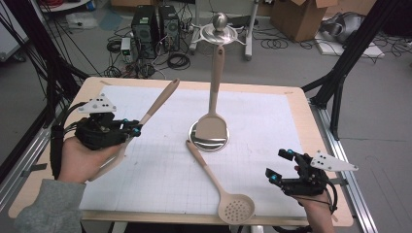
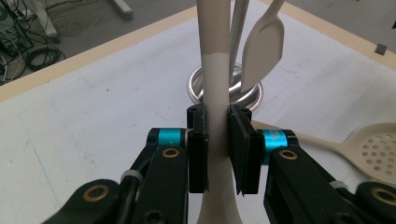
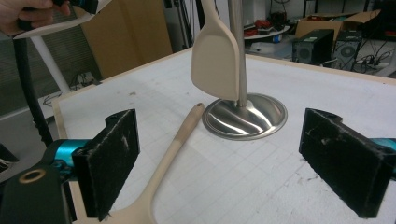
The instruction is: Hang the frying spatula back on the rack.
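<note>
My left gripper [image 1: 134, 129] is shut on the long handle of a beige utensil [image 1: 158, 103], held above the left of the mat with the handle slanting up and away. In the left gripper view the handle [image 2: 215, 93] stands pinched between the pads of my left gripper [image 2: 217, 128]. A steel stand [image 1: 210, 141] sits mid-table with a beige spatula [image 1: 212, 125] hanging on it. A slotted spoon [image 1: 233, 206] lies on the mat, its handle pointing at the stand. My right gripper [image 1: 279, 165] stands open near the front right, and between its jaws [image 3: 226, 163] lies the spoon's handle [image 3: 173, 148], untouched.
A white grid mat [image 1: 145, 174] covers the wooden table [image 1: 316, 145]. The stand's pole rises to a steel ball [image 1: 219, 20]. Beyond the table are computer towers [image 1: 145, 24], cables and a cardboard box [image 1: 301, 17] on the floor. Black frame legs [image 1: 340, 77] stand at the right.
</note>
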{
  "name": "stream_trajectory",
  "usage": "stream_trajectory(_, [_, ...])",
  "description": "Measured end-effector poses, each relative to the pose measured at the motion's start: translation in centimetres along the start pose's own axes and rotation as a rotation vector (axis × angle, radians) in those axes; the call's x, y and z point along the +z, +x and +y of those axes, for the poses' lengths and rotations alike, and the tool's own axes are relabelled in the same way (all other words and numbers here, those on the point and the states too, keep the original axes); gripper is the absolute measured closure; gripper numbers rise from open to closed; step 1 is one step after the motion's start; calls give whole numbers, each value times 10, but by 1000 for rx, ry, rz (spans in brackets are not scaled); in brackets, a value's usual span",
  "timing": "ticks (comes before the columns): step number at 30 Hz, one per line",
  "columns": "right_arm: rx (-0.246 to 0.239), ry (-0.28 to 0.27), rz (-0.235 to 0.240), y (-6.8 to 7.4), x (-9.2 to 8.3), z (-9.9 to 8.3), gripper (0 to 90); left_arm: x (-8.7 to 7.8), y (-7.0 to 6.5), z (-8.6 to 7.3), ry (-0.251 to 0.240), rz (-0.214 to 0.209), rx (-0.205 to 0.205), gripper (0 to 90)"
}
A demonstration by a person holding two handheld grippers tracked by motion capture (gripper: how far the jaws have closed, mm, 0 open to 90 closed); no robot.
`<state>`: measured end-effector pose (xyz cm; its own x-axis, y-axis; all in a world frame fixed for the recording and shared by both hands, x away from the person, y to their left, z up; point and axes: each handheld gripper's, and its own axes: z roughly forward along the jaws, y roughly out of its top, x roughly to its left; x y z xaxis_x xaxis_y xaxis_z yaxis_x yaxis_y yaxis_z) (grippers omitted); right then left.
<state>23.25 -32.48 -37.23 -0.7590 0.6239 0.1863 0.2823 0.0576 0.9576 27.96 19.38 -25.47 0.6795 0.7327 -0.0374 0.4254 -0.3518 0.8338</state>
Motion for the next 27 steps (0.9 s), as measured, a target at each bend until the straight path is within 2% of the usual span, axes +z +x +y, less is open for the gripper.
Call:
stream_trajectory(8, [-2,-2,-1,-1,-1,0,112,-10,1,12,-22,2,25,778])
stream_trajectory(15, [4,-6,-3,-2,-2,0,111,-15,1,22,-31,2,24,779])
stream_trajectory(21, [1,-10,-3,-3,-3,-1,111,-17,0,31,-57,-29,46,778])
stream_trajectory(27, [11,-15,-4,-4,-5,-1,111,-17,-1,40,-66,-30,45,778])
